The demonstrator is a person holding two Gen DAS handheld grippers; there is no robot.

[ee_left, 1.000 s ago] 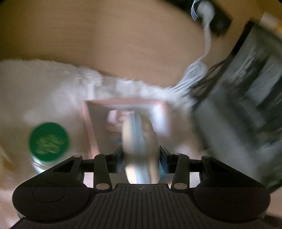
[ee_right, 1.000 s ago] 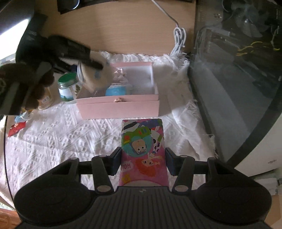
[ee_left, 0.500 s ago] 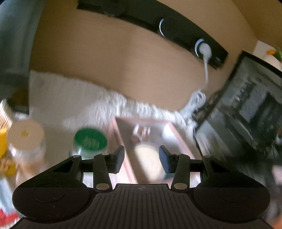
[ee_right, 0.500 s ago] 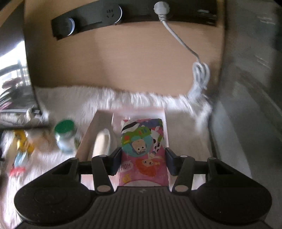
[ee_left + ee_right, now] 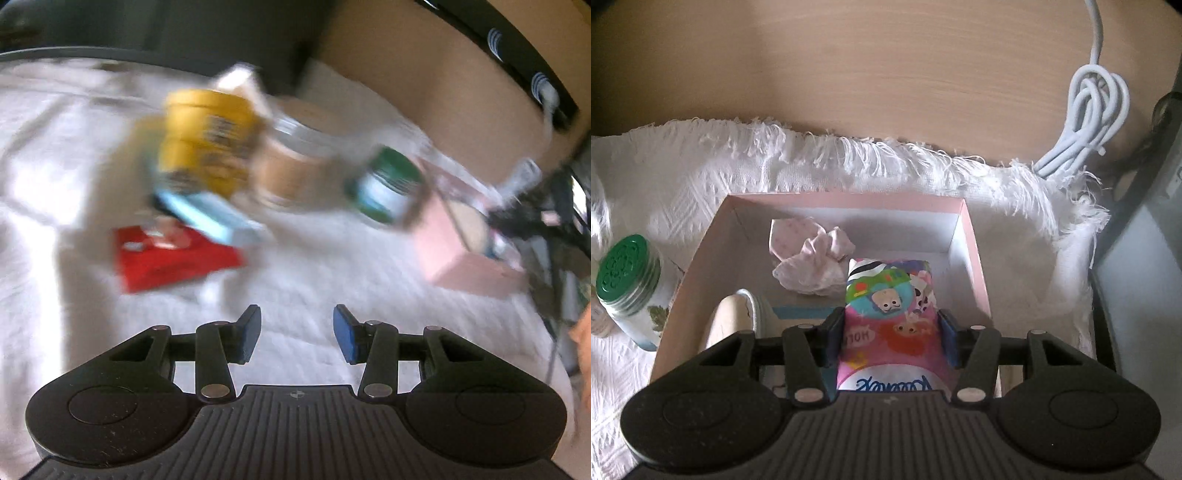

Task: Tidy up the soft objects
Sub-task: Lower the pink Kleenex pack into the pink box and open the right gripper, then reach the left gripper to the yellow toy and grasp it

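Note:
My right gripper (image 5: 890, 332) is shut on a colourful cartoon-print tissue pack (image 5: 892, 306) and holds it inside the open pink box (image 5: 971, 240). In the box lie a crumpled pink-and-white cloth (image 5: 812, 258) and a cream soft object (image 5: 729, 321) at the left wall. My left gripper (image 5: 295, 332) is open and empty above the white cloth (image 5: 314, 273). The left wrist view is blurred; the pink box (image 5: 465, 258) shows at its right.
A green-lidded jar (image 5: 628, 288) stands left of the box. The left wrist view shows a yellow tin (image 5: 207, 147), a tan-lidded jar (image 5: 291, 166), the green-lidded jar (image 5: 388, 184), a red packet (image 5: 170, 258) and a light blue pack (image 5: 210, 218). A coiled white cable (image 5: 1086, 122) lies at the back right beside a dark case (image 5: 1145, 258).
My left gripper let go of the cream soft object in the box and swung away left. My right gripper carried the tissue pack forward into the box.

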